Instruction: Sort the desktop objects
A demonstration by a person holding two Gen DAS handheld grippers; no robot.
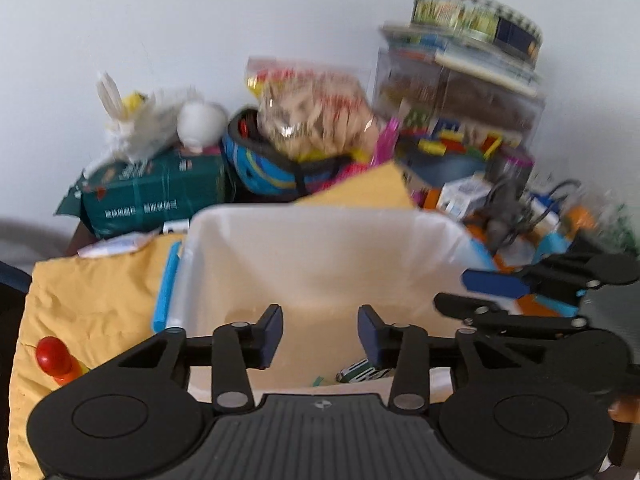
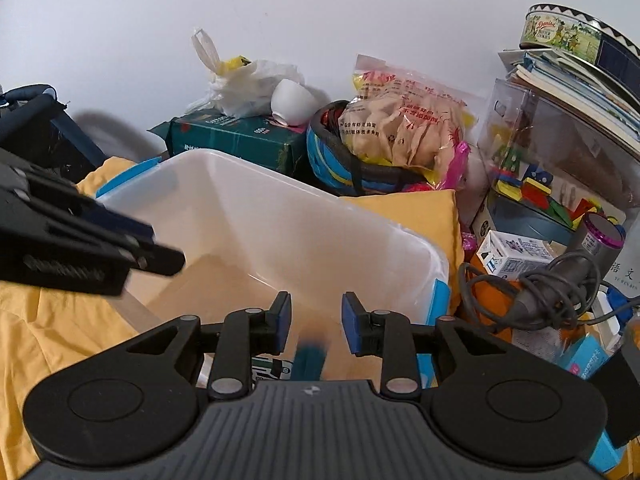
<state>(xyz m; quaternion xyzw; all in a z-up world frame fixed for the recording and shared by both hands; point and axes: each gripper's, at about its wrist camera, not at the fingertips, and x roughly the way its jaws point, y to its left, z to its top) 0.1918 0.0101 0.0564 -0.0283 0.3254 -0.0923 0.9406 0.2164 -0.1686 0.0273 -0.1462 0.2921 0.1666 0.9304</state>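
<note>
Both grippers hang over the translucent white bin (image 2: 280, 216), which sits on a yellow cloth (image 1: 92, 292) in the middle of the cluttered counter — evidently the collecting point for the sort, since loose things ring it on every side.

The right gripper (image 2: 314, 322) has its jaws apart, and a blurred teal object (image 2: 310, 360) shows just below the gap, over the bin's near edge; judging by the smear it may be dropping in, though the blur leaves that unsure. A green-and-white packet (image 2: 272, 366) already lies on the bin floor beside it.

The left gripper (image 1: 320, 336) also has its jaws apart and holds nothing. It points into the bin from the near rim, with the other tool at its 3 o'clock.

What is left to sort lies outside the bin: a red-topped peg toy (image 1: 54, 360) on the cloth at 9 o'clock from the left gripper, and a grey hair dryer with its coiled cord (image 2: 560, 280) with a small white carton (image 2: 516, 258) at 2 o'clock from the right one. The peg toy looks the handiest pick for the left side — small, alone on the cloth. The cord could snag neighbours if the dryer is lifted.
</note>
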